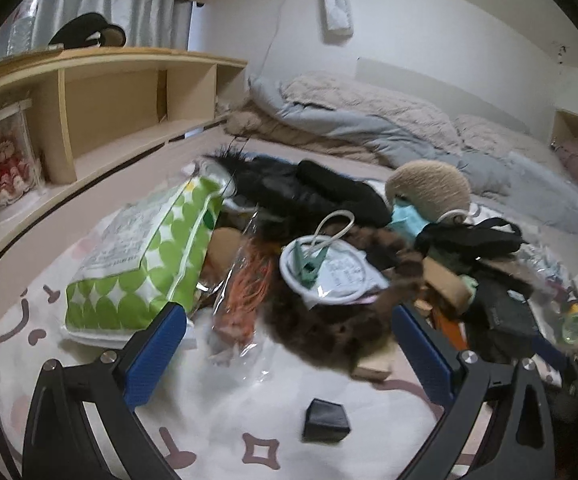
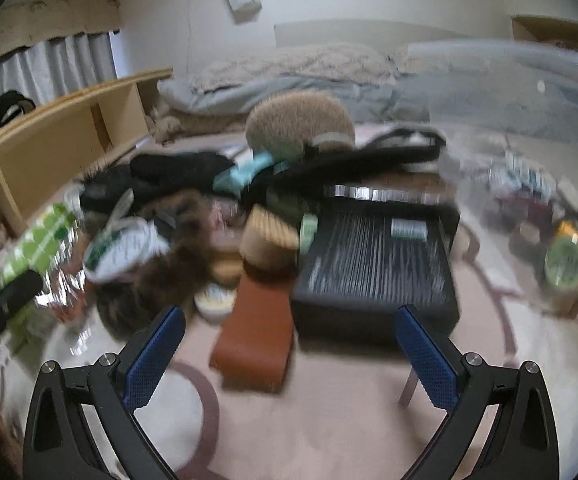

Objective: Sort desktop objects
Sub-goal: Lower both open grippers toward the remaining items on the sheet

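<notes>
A pile of mixed objects lies on a patterned bed sheet [image 1: 217, 408]. In the left wrist view I see a green-and-white tissue pack [image 1: 145, 256], a clear bag with orange strands [image 1: 245, 284], a white round pouch with a green clip [image 1: 321, 270], brown fur [image 1: 329, 320] and a small black box [image 1: 325, 422]. My left gripper [image 1: 289, 332] is open and empty, just short of the pile. In the blurred right wrist view, a brown leather case [image 2: 255, 340] and a black ribbed box [image 2: 377, 268] lie ahead of my open, empty right gripper [image 2: 289, 332].
A wooden shelf unit [image 1: 109, 108] runs along the left. Rumpled grey and beige bedding [image 1: 369, 120] lies behind the pile. A beige furry round thing [image 1: 429, 192] and black straps [image 1: 469, 236] sit at the back. A yellow-green tape roll [image 2: 569, 258] lies at the right.
</notes>
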Demonstrator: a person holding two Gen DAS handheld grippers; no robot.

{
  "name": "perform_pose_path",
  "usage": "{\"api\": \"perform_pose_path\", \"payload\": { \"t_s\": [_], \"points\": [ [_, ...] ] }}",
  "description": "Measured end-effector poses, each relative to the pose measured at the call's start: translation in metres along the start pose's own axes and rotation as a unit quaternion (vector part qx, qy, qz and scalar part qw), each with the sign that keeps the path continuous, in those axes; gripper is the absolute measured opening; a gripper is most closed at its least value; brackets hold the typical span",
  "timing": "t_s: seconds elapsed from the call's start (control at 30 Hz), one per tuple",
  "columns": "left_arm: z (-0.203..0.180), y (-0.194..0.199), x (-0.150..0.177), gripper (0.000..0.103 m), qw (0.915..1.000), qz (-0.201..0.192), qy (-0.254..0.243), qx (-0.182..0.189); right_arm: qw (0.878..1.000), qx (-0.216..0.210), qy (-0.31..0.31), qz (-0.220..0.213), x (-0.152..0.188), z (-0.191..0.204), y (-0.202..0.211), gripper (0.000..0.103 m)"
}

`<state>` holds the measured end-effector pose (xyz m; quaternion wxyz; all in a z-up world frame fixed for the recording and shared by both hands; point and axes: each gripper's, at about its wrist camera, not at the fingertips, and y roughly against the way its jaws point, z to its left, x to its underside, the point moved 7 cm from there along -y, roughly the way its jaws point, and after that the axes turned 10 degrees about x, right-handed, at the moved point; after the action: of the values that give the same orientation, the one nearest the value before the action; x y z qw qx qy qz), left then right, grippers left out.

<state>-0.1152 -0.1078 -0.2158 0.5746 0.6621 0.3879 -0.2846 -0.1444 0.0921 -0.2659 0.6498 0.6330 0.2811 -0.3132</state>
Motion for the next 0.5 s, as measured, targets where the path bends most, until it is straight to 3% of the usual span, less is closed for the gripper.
{"api": "perform_pose_path", "payload": {
  "t_s": [0.13, 0.27, 0.5],
  "points": [
    [-0.001, -0.006, 0.008, 0.103, 0.9998, 0.009, -0.015, -0.004, 0.999, 0.000, 0.021, 0.027, 0.027, 0.008, -0.005, 0.103],
    [-0.008, -0.009, 0.022, 0.103, 0.9988, 0.022, -0.043, -0.005, 0.999, -0.003, 0.038, 0.025, 0.034, 0.014, 0.000, 0.103],
    [-0.009, -0.014, 0.051, 0.101, 0.9969, 0.065, -0.040, 0.020, 0.998, -0.026, -0.001, 0.061, 0.044, 0.003, -0.009, 0.103]
  ]
}}
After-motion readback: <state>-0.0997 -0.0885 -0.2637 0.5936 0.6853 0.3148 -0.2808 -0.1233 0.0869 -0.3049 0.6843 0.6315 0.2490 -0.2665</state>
